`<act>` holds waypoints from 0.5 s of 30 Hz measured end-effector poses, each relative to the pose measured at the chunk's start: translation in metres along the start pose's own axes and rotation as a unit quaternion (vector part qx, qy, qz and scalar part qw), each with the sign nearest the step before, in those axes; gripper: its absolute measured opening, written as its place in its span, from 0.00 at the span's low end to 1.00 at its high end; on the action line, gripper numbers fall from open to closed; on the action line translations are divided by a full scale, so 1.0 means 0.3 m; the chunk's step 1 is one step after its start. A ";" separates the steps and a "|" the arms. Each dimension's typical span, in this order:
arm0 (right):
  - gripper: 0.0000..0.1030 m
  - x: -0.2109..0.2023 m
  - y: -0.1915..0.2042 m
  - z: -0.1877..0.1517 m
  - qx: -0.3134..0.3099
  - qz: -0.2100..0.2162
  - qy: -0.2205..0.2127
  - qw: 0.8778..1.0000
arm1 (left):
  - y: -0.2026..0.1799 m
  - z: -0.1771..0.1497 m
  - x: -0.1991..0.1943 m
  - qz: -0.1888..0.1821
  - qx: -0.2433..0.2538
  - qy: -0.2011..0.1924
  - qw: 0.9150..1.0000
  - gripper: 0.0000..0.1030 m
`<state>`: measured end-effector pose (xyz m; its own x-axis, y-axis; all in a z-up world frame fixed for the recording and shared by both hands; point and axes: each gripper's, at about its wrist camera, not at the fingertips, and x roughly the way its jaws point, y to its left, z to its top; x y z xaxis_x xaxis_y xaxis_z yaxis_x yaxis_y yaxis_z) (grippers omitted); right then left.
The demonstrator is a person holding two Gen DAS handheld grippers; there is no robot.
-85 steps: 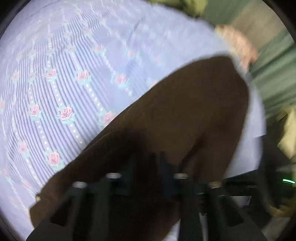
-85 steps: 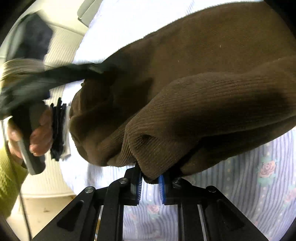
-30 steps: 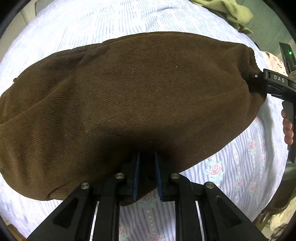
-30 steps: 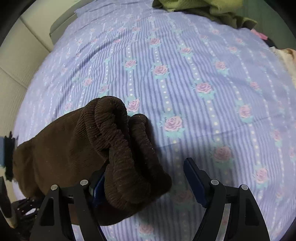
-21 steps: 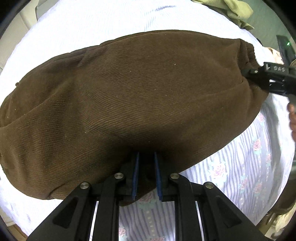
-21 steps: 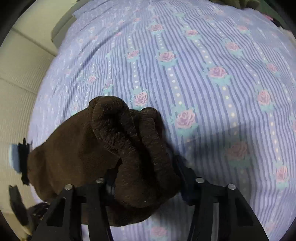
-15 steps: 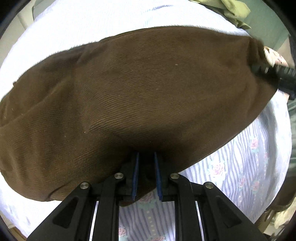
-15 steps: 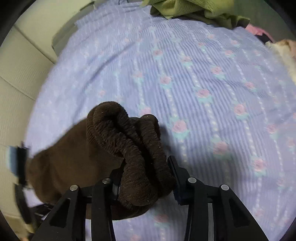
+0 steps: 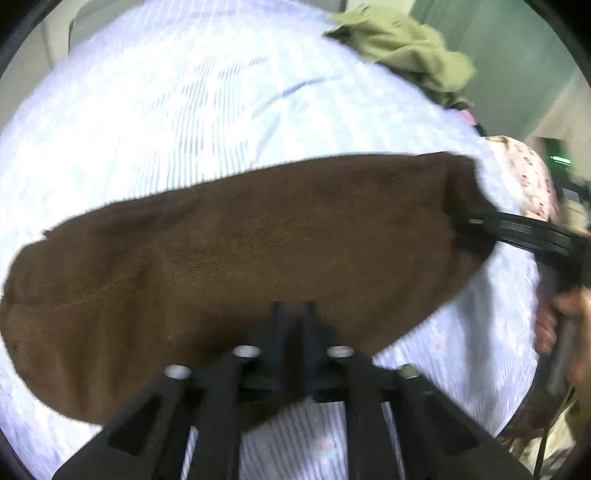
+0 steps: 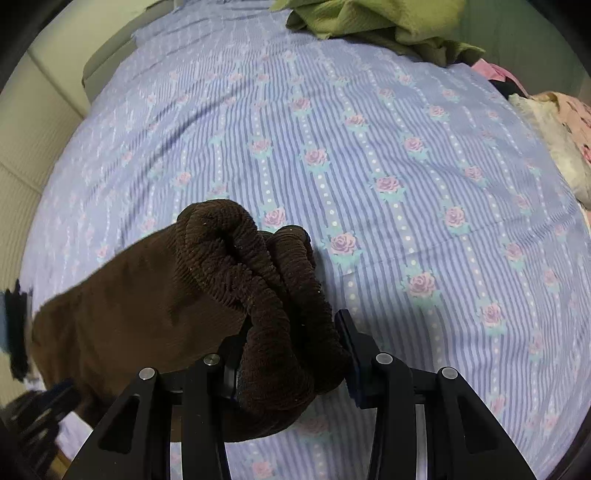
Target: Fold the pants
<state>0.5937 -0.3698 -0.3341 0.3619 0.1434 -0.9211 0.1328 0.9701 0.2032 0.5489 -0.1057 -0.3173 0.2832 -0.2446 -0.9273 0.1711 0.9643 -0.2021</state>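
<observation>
The brown corduroy pants (image 9: 258, 251) hang stretched sideways between my two grippers above the bed. My left gripper (image 9: 293, 314) is shut on the pants' lower edge. In the right wrist view my right gripper (image 10: 291, 332) is shut on the bunched, ribbed waistband end of the pants (image 10: 266, 280). The right gripper also shows in the left wrist view (image 9: 524, 232), gripping the right end of the pants, with the person's hand behind it. The left gripper shows blurred at the left edge of the right wrist view (image 10: 16, 325).
A lilac striped bedsheet with roses (image 10: 369, 147) covers the bed below. A green garment (image 10: 376, 22) lies at the far edge; it also shows in the left wrist view (image 9: 399, 48). Pink and cream clothes (image 10: 554, 125) lie at the right edge.
My right gripper, open beside the bunched waistband a second ago, has closed on it. Both grippers have lifted the pants, and more sheet shows beyond them.
</observation>
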 end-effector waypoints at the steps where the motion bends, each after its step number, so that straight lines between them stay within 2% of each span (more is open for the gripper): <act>1: 0.40 -0.015 0.002 0.000 0.004 0.001 -0.003 1.000 | 0.006 0.012 0.016 -0.001 -0.006 0.004 1.000 0.02; 4: 0.40 -0.058 0.020 -0.002 0.000 -0.001 -0.016 1.000 | 0.059 0.066 0.123 0.015 -0.015 0.031 0.999 0.02; 5: 0.40 -0.073 0.027 -0.007 -0.004 -0.004 -0.020 1.000 | 0.063 0.049 0.157 0.011 -0.021 0.038 0.999 0.02; 8: 0.40 -0.102 0.063 -0.006 -0.016 -0.004 -0.026 1.000 | 0.096 0.067 0.219 -0.013 -0.058 0.066 0.996 0.02; 11: 0.40 -0.131 0.100 -0.004 -0.022 -0.013 -0.030 0.999 | 0.150 0.082 0.205 -0.048 -0.105 0.081 0.990 0.02; 12: 0.40 -0.151 0.113 -0.004 -0.023 -0.018 -0.034 0.999 | 0.171 0.087 0.148 -0.073 -0.122 0.063 0.988 0.03; 13: 0.40 -0.169 0.123 -0.003 -0.022 -0.020 -0.036 0.999 | 0.185 0.087 0.099 -0.081 -0.127 0.047 0.987 0.06; 15: 0.40 -0.205 0.151 0.001 -0.017 -0.015 -0.038 0.999 | 0.220 0.071 -0.042 -0.062 -0.129 0.008 0.990 0.24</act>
<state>0.5778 -0.3348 -0.2682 0.4282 0.1003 -0.8981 0.1127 0.9801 0.1632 0.5768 -0.0411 -0.3121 0.2589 -0.3633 -0.8950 -0.0443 0.9211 -0.3867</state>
